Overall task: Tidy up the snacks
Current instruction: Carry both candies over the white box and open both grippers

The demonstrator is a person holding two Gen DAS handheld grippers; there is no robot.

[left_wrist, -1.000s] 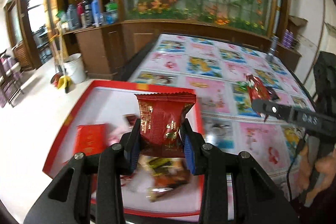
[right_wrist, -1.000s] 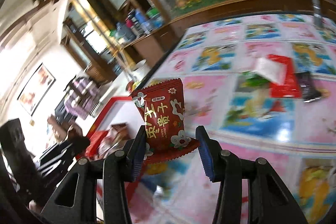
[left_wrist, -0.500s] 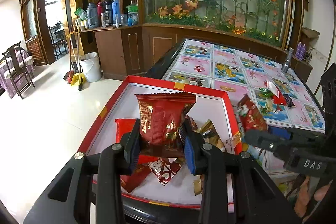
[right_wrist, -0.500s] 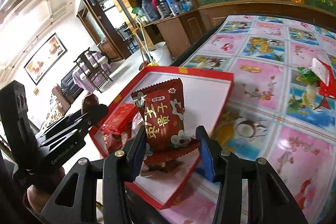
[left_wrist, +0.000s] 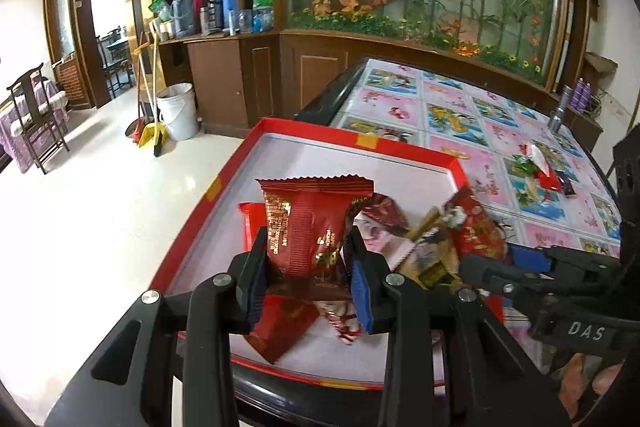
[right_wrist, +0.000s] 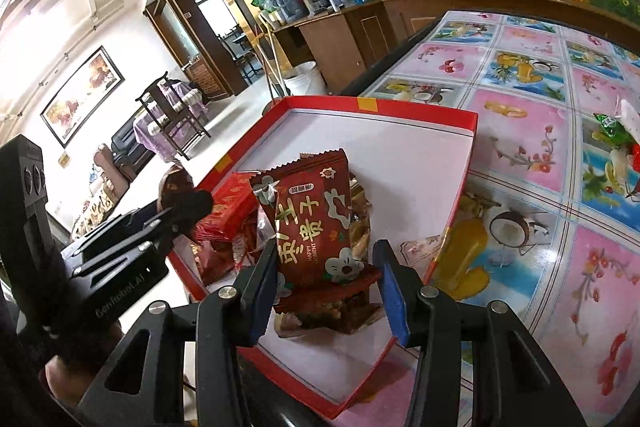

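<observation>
Both grippers moved over red box [left_wrist: 400,151]; left gripper [left_wrist: 308,281] clamps dark red packet [left_wrist: 308,223], right gripper [right_wrist: 326,293] clamps flowered packet [right_wrist: 314,223].

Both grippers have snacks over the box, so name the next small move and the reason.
Probably open the left gripper: its dark red packet hangs over the red box, above the snack pile. The right gripper holds its flowered packet there too.

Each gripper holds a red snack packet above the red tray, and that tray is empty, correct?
Not empty. Both wrist views show the red tray already holding several packets; the left gripper and right gripper each hold a red snack packet above it.
</observation>
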